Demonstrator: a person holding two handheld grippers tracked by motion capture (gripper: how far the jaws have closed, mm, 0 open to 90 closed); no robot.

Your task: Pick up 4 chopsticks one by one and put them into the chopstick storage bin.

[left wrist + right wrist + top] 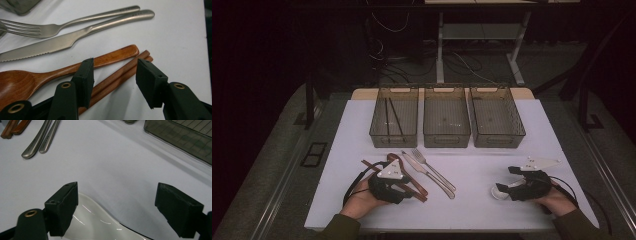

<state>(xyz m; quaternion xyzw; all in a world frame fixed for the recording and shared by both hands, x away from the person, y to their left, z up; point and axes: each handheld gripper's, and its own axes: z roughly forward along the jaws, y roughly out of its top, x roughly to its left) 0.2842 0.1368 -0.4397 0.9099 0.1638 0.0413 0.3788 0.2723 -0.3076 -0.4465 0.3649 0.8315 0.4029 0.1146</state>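
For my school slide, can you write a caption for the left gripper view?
Open left gripper straddles wooden chopsticks beside a wooden spoon, knife and fork.

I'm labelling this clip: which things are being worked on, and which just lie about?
In hand:
left gripper, open around the chopsticks
right gripper, open over the white spoon

Lying about:
wooden spoon
knife
fork
three bins

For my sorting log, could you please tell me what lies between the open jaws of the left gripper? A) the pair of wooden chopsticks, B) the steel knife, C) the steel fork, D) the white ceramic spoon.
A: in the left gripper view, the pair of wooden chopsticks runs between the open jaws of the left gripper, with the wooden spoon just outside.
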